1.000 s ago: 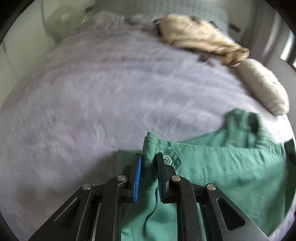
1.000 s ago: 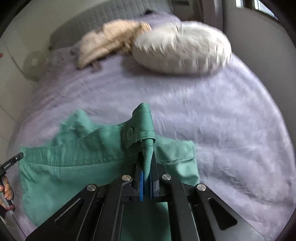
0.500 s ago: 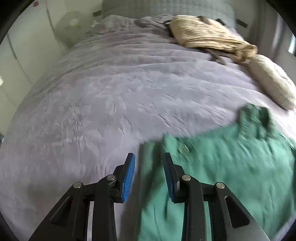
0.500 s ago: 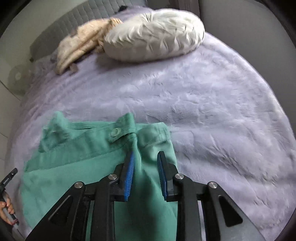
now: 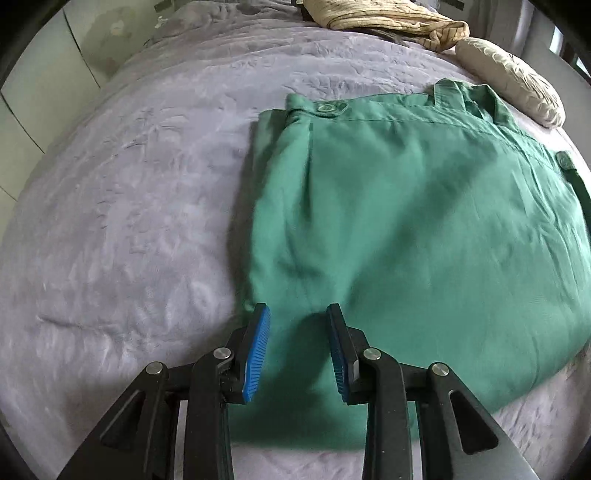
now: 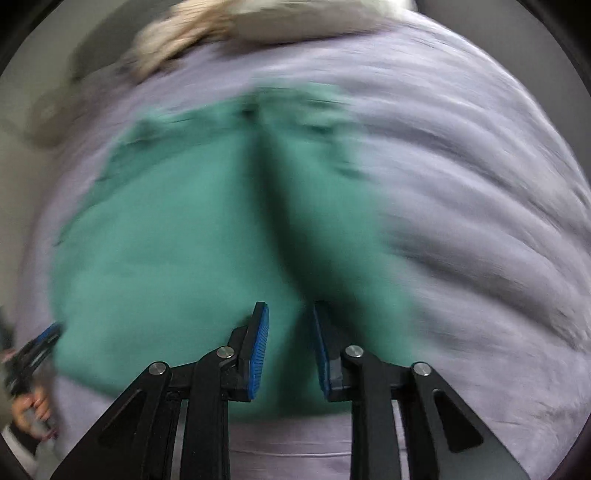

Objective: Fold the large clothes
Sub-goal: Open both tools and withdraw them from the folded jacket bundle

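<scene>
Green cloth, the trousers (image 5: 417,229), lies folded and flat on the bed (image 5: 129,206), waistband at the far edge with its button uppermost, a belt loop standing proud beside it. Change noted: one second ago both sets of tongs were clenched on the waistband, one at each end; half a second ago both had let go; now the left tongs (image 5: 297,325) stand spread and empty over the near left corner of the garment, pulled well back from the waistband. The right tongs (image 6: 290,321) are likewise spread and hold nothing, hovering above the near part of the trousers (image 6: 192,236) (this view is heavily smeared by motion, so finer detail of the cloth cannot be read). Finding: the waistband has been laid down and released, which indicates one fold completed and the tongs retreating toward the near edge. The left side of the garment shows a second layer peeping out slightly beyond the top one, so alignment is fair, not exact. Judgement: the garment is still wide; a further fold appears due, probably from the near edge or one side, and both tongs are free to take it. A beige garment (image 5: 384,18) and a pillow (image 5: 513,85) lie at the head of the bed, well apart from the work.
</scene>
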The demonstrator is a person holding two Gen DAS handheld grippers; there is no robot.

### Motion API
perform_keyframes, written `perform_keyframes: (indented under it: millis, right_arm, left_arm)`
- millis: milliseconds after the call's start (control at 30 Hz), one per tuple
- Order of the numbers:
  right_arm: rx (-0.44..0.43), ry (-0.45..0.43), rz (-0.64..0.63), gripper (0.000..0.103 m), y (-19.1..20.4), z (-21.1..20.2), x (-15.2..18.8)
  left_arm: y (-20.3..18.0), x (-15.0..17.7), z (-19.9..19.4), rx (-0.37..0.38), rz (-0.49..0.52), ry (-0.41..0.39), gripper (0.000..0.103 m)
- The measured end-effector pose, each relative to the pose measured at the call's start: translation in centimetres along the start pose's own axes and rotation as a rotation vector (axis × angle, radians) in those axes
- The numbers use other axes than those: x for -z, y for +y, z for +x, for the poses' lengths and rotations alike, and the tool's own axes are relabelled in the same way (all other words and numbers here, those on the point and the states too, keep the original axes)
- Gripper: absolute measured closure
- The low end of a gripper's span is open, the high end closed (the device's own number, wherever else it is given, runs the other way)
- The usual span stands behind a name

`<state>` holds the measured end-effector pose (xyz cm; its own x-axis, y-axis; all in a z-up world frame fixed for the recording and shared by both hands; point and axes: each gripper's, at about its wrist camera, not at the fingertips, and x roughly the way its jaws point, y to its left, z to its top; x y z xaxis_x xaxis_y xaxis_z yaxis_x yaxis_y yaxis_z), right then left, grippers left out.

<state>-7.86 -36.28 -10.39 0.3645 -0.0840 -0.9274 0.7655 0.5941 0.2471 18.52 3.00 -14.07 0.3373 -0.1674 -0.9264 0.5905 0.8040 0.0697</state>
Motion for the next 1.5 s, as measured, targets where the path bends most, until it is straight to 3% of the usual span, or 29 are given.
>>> perform_keyframes:
  millis: [33,67,133,233,333,400,533,733,1133,1200,1233,1267,1333,1500]
  right_arm:
    - [-0.001,0.007,0.033,0.103,-1.7,0.2,0.3]
    - [-0.019,0.015,0.071,0.103,-3.4,0.5,0.6]
    - [-0.078,0.030,0.144,0.103,-5.1,0.6,1.2]
    - [-0.043,0.024,0.128,0.103,-4.7,-0.4,1.9]
    - [-0.025,0.035,0.140,0.103,-4.5,-0.9,2.5]
    - [-0.038,0.036,0.161,0.098,-4.5,-1.7,2.9]
    - [-0.095,0.025,0.108,0.098,-2.1,-3.9,4.6]
    - [-0.182,0.087,0.044,0.098,3.7,-2.8,6.6]
    - [-0.213,0.246,0.069,0.098,9.1,-0.7,11.0]
    - [-0.209,0.256,0.065,0.091,9.9,-0.8,11.4]
    - [-0.206,0.260,0.065,0.076,10.2,-0.9,11.5]
    - [-0.199,0.264,0.066,0.054,10.8,-0.9,11.7]
    - [-0.188,0.256,0.064,0.038,11.3,-1.2,12.0]
    - [-0.185,0.267,0.054,0.038,12.6,-1.7,12.3]
  left_arm:
    - [0.4,0.1,0.0,-0.030,0.000,0.003,0.069]
    - [1.0,0.3,0.1,-0.042,-0.019,0.014,0.060]
    - [2.8,0.7,-0.2,-0.023,-0.105,0.025,0.053]
    - [4.4,1.1,-1.1,-0.005,-0.171,0.035,0.053]
    - [4.8,1.3,-2.1,-0.051,-0.161,0.044,0.053]
    - [5.3,1.4,-3.4,-0.011,-0.182,0.037,0.053]
    - [5.7,1.3,-4.2,0.082,-0.210,0.027,0.053]
    - [6.1,3.1,0.2,0.039,-0.187,0.150,0.053]
    - [7.3,5.6,-3.0,0.057,-0.218,0.166,0.053]
    - [7.6,6.3,-3.9,0.054,-0.226,0.171,0.053]
    - [7.5,6.7,-4.3,0.043,-0.225,0.177,0.053]
    - [7.3,7.0,-4.5,0.032,-0.218,0.187,0.042]
    - [7.3,7.5,-4.9,0.028,-0.221,0.177,0.014]
    - [7.0,8.3,-6.8,0.044,-0.207,0.144,0.012]
